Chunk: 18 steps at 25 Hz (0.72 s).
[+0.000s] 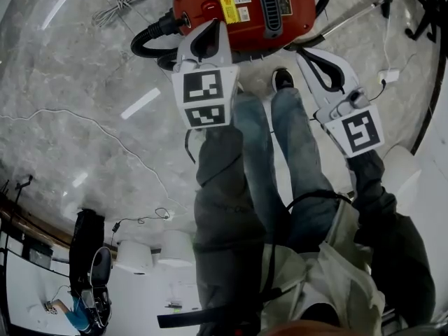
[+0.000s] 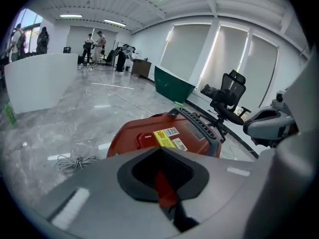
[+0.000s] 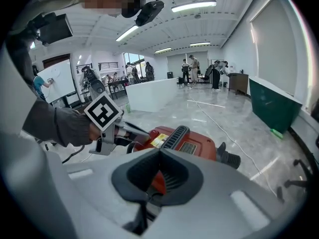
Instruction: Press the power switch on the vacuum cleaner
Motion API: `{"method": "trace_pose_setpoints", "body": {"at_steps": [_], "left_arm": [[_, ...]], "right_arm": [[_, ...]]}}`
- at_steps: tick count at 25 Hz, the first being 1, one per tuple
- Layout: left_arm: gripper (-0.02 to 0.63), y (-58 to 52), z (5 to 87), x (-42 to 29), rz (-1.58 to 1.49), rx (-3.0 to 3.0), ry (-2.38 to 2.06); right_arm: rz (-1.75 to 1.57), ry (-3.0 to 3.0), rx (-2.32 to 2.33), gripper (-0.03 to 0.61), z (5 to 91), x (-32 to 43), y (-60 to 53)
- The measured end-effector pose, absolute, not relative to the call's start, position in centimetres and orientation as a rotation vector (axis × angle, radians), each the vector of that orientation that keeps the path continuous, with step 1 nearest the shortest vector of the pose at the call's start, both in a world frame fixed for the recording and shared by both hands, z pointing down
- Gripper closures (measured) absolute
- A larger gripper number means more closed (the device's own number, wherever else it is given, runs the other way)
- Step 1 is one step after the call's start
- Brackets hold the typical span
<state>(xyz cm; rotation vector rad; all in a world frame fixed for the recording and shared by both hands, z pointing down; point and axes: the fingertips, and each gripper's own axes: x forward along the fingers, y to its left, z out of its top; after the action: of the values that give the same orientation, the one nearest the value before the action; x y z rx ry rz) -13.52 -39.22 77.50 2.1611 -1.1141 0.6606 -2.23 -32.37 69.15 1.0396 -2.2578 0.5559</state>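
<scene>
**Two closed grippers at a red vacuum cleaner**

A grey marble floor carries the red vacuum cleaner. The left gripper, jaws together and empty, is held over the cleaner's near edge. The right gripper, likewise closed on nothing, is held off the cleaner's near right corner. A black hose leaves the cleaner's left end. The power switch sits on the cleaner's top, left of its yellow label, just beyond the left jaw tips.
</scene>
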Motion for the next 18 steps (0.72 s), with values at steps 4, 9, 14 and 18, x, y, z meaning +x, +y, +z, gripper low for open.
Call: {"method": "trace_pose_setpoints", "body": {"at_steps": [4,9,14,18], "left_arm": [[0.607,-39.7,77.3,-13.7,0.692,2.207,-1.181],[0.607,-40.8,76.3,-14.5,0.690,2.243,-1.297],[0.607,-41.9,76.4,-14.1,0.705,2.252,-1.278],[0.607,-41.9,76.5,-14.0,0.677,2.247,-1.285]], "right_arm": [[0.561,-2.255,1.046,0.578,69.0,-1.8,-32.2],[0.571,-2.245,1.060,0.578,69.3,-0.7,-32.3],[0.584,-2.243,1.093,0.577,69.3,-0.2,-33.0],[0.579,-2.252,1.105,0.578,69.0,-0.2,-33.3]]}}
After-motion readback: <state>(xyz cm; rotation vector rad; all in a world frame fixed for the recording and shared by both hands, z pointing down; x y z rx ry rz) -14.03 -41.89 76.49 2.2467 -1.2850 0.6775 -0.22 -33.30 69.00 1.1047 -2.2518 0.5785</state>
